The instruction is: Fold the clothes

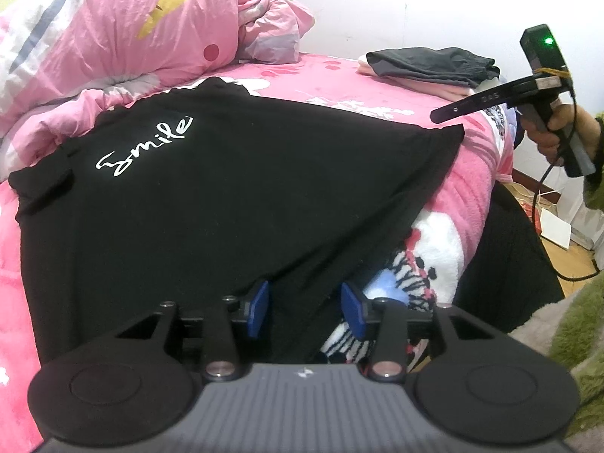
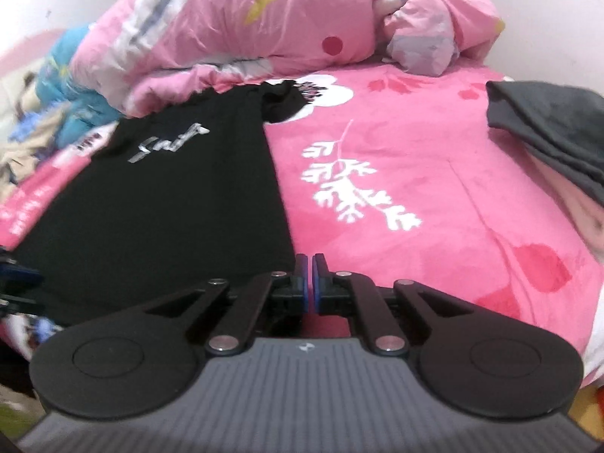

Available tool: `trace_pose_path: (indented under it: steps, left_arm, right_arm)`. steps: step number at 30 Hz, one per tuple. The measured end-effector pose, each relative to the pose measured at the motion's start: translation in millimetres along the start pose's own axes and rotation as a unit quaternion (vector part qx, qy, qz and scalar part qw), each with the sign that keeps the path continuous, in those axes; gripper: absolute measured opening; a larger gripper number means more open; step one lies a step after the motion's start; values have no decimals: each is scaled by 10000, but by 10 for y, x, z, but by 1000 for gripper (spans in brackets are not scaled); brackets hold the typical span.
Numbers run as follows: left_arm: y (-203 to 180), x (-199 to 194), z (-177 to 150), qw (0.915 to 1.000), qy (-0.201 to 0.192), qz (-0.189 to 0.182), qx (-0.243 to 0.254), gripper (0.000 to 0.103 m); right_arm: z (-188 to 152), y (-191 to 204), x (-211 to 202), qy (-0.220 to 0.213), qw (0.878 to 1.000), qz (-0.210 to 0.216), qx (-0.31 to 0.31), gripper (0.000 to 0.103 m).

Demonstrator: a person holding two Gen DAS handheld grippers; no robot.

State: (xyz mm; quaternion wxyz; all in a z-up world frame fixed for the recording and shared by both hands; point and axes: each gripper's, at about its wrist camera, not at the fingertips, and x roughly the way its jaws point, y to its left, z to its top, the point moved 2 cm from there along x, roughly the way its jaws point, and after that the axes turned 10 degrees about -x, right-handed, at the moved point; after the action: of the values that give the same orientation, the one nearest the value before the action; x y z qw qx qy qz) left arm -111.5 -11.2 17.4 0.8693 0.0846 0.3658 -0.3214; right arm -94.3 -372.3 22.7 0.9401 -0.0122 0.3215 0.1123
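A black T-shirt (image 1: 211, 204) with a white "Smile" print lies spread flat on the pink bed cover (image 1: 339, 87). My left gripper (image 1: 307, 304) is open at the shirt's near hem, and the hem's edge runs between its blue pads (image 1: 260, 309) without being pinched. A hand holds my right gripper (image 1: 434, 116) in the air, just above the shirt's far right corner (image 1: 458, 130). In the right wrist view, the right gripper (image 2: 311, 275) is shut with nothing between its pads. There the T-shirt (image 2: 170, 219) lies to its left, its corner just beside the fingertips.
A bundled pink quilt (image 1: 143, 30) fills the back of the bed. A folded dark grey garment (image 1: 434, 64) sits on a pale pink one at the far right. The bed's edge drops to a wooden floor (image 1: 566, 256) with a cable and paper. Blue bedding (image 2: 71, 102) lies at the left.
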Motion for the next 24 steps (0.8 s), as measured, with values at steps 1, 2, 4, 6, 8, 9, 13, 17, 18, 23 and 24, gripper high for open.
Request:
trace_pose_path:
  steps: [1, 2, 4, 6, 8, 9, 13, 17, 18, 23, 24]
  left_arm:
    - [0, 1, 0, 10000, 5, 3, 5, 45]
    - [-2, 1, -1, 10000, 9, 8, 9, 46]
    - [-5, -1, 0, 10000, 18, 28, 25, 46]
    - [-14, -2, 0, 10000, 23, 49, 50, 46]
    - [-15, -2, -5, 10000, 23, 60, 64, 47]
    - [-13, -2, -8, 10000, 23, 62, 56, 47]
    - [4, -16, -25, 10000, 31, 57, 6, 47]
    - [20, -20, -26, 10000, 59, 26, -11, 48]
    - [23, -21, -28, 10000, 68, 19, -8, 48]
    - [29, -23, -35, 9999, 110, -2, -4, 49]
    - [26, -24, -33, 9999, 119, 0, 6, 49]
  right_arm:
    - [0, 6, -26, 8, 10000, 31, -2, 10]
    - [-6, 26, -44, 27, 10000, 68, -34, 25]
    - [-7, 84, -49, 8, 9998, 144, -123, 39]
    - [-19, 151, -8, 43, 9993, 248, -264, 39]
    - [-35, 218, 76, 191, 9985, 257, -433, 22]
    - [-38, 258, 108, 256, 9977, 140, -604, 10]
    - [54, 205, -28, -161, 9993, 265, -220, 3]
    - [53, -153, -219, -754, 9866, 772, 1223, 3]
    - [11, -256, -234, -831, 9800, 863, 1586, 3]
    - [-343, -506, -78, -494, 9704, 393, 2331, 0]
    - [-411, -543, -50, -402, 9713, 180, 2339, 0]
